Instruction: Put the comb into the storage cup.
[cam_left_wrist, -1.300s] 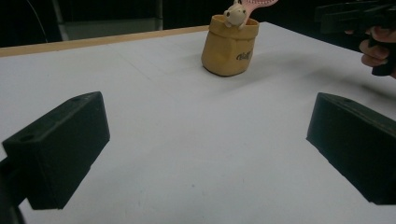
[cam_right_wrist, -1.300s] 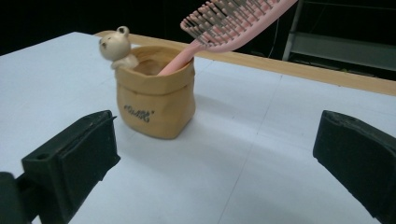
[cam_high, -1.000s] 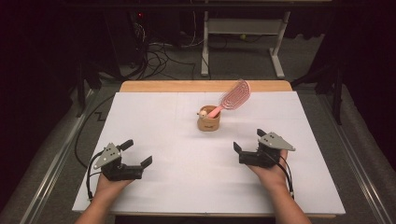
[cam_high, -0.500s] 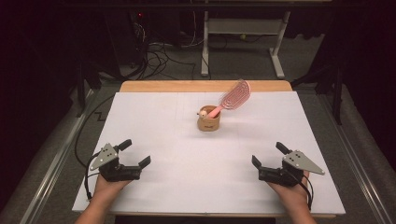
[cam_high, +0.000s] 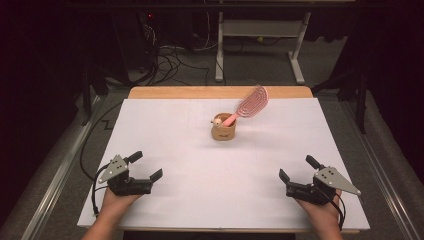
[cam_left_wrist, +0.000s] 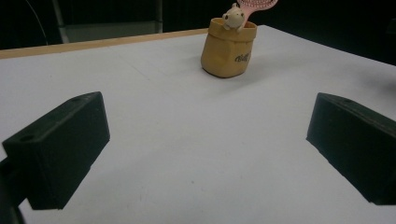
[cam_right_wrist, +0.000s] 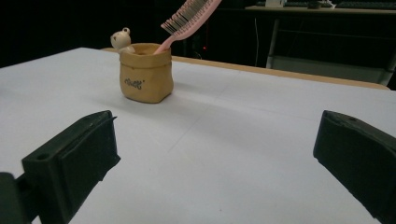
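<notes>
A small tan pot (cam_high: 224, 132) shaped like a sack stands upright at the upper centre of the white worktop (cam_high: 190, 125) in the high view. A little bear figure (cam_left_wrist: 232, 16) peeks over its rim, and dark script on its side is too small to read. A pink hairbrush (cam_high: 250, 104) stands handle-down in the pot, its head leaning toward the upper right. The left gripper (cam_high: 148, 167) sits at the lower left and the right gripper (cam_high: 298, 169) at the lower right, each held in a hand, jaws wide apart and empty, well apart from the pot.
</notes>
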